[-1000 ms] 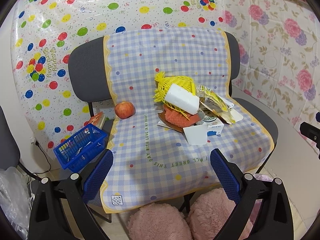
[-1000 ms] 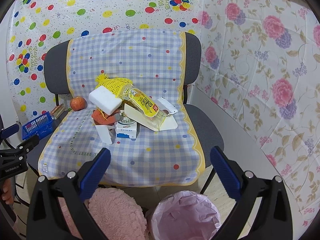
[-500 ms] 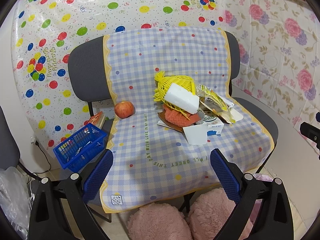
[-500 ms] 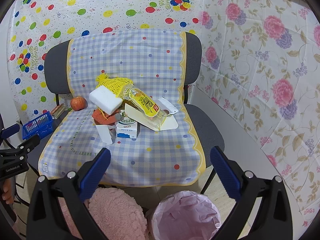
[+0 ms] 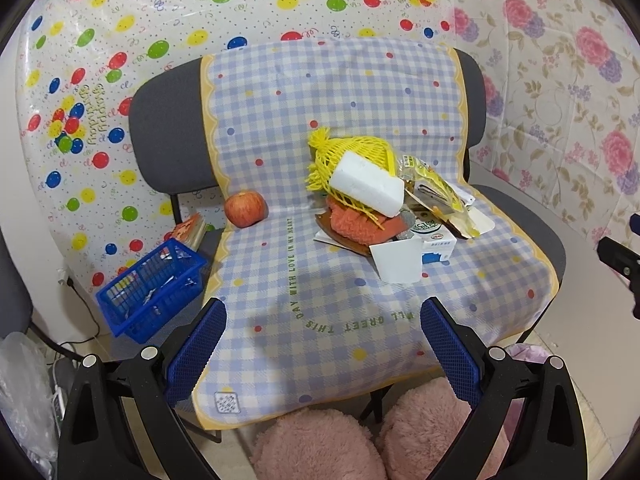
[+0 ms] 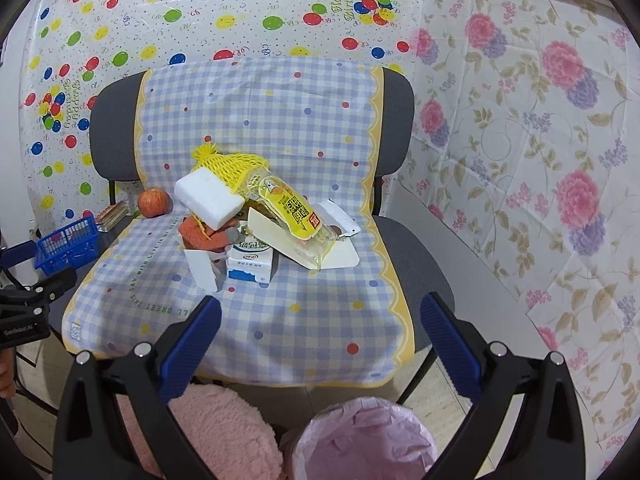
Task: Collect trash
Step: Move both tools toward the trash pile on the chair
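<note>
A grey chair (image 6: 394, 112) fills both views, draped with a blue-and-white checked cloth (image 5: 320, 92) edged in yellow; green lettering on the cloth reads in part "WITH LOVE IN MY HEART". Behind the chair hangs a balloon-print sheet (image 6: 224, 4) marked "Happy Birthday", with floral wallpaper (image 6: 540, 128) to its right.

The trash sits heaped on the seat toward its right side. A white foam block (image 5: 368, 188) lies tilted on a yellow net bag (image 5: 344, 152), with an orange knitted piece (image 5: 354, 226) under them. Just beside it stands a blue-and-white milk carton (image 6: 250, 262) with a green label too small to read, and a bent white card (image 5: 396, 262) leans in front. A yellow snack wrapper (image 6: 290, 210) with red and black print rests across a flat white sheet (image 6: 340, 256). A red apple (image 5: 245, 209) sits apart at the seat's left rear.

Only the right wrist view shows the pink-lined trash bin (image 6: 360, 440) on the floor below the seat's front edge, beside a pink fluffy slipper (image 6: 216, 428). The left wrist view shows more plainly the blue plastic basket (image 5: 154, 290) left of the chair, and two slippers.

The left hand-held gripper (image 5: 323, 354) and the right hand-held gripper (image 6: 320, 344) both hang before the seat, fingers spread wide, holding nothing.
</note>
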Tool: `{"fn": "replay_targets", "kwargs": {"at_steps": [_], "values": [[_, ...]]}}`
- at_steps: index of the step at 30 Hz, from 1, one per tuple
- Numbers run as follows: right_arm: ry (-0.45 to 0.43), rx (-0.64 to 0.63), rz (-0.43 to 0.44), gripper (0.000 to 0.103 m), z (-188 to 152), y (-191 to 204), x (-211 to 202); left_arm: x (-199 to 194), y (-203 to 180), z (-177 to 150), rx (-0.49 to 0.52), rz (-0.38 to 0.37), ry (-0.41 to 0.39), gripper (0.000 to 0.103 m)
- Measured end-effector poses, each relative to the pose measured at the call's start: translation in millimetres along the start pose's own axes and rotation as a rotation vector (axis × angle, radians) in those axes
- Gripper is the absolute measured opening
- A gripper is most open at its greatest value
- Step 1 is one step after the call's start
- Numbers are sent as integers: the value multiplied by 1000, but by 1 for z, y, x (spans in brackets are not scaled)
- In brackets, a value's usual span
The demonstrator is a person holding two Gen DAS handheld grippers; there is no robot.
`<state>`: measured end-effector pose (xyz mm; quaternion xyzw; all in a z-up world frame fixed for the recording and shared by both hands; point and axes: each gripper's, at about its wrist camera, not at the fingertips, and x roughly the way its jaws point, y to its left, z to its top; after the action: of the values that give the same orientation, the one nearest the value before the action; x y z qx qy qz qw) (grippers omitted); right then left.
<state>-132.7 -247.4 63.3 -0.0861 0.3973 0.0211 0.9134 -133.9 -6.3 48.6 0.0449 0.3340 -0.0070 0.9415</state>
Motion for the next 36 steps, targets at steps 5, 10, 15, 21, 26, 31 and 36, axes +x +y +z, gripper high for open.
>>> {"fn": "replay_targets", "kwargs": {"at_steps": [5,10,15,21,26,31,36], "values": [[-16,127,130,97,2,-18,19,26,-9,0,36,-50,21,96],[-137,110,125,97,6,-29,38,57,-20,7,62,-97,50,96],[-122,105,81,97,16,-28,57,92,-39,11,68,-147,84,96],[-93,41,18,97,22,-27,77,134,-54,17,51,-186,109,95],[-81,46,37,82,23,-33,90,158,-60,21,39,-196,117,95],[-49,72,82,66,22,-34,102,171,-60,23,35,-221,110,92],[-32,72,123,55,18,-32,107,179,-63,22,55,-255,112,80]]}}
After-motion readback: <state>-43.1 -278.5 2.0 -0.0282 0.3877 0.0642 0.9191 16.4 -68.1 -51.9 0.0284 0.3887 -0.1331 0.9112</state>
